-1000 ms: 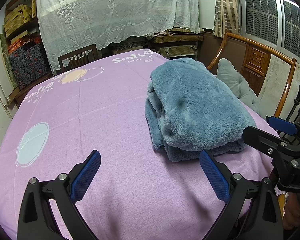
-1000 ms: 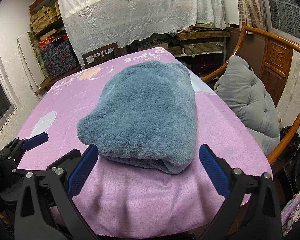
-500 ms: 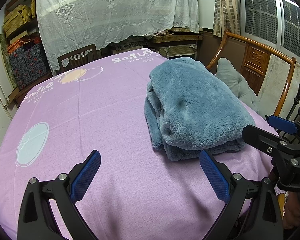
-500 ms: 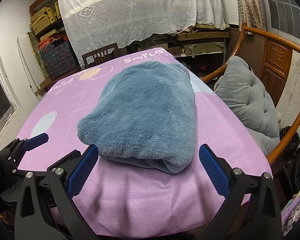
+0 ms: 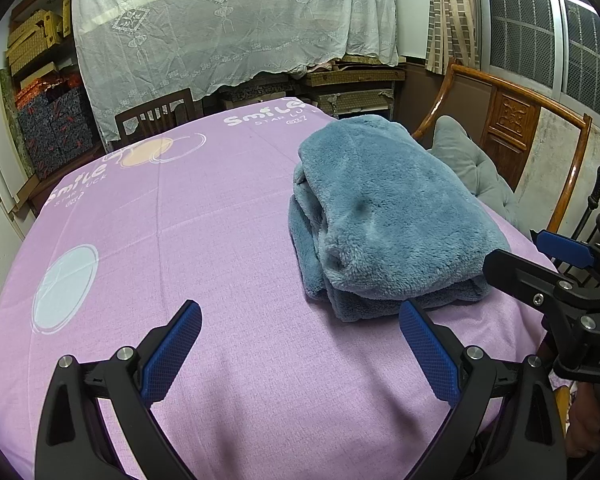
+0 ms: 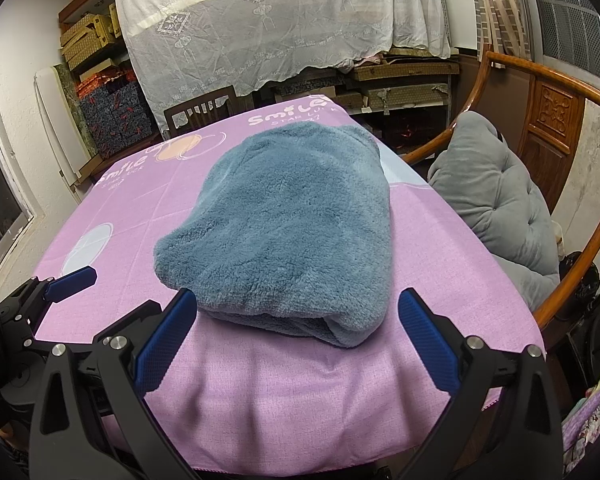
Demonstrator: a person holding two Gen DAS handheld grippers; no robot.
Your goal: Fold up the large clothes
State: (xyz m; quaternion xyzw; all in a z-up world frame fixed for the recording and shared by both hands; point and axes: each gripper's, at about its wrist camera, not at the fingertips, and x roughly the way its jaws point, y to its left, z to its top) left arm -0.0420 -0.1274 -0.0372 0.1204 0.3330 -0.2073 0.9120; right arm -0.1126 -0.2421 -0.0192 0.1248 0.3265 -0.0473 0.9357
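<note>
A fluffy blue-grey garment lies folded in a thick bundle on the purple tablecloth, toward the table's right side. In the right wrist view the garment sits straight ahead. My left gripper is open and empty, low over the cloth, left of and in front of the bundle. My right gripper is open and empty just in front of the bundle's near edge, apart from it. The right gripper also shows at the right edge of the left wrist view.
A wooden armchair with a grey cushion stands close to the table's right edge. A dark wooden chair is at the far side. Shelves with boxes under a white lace cover fill the back wall.
</note>
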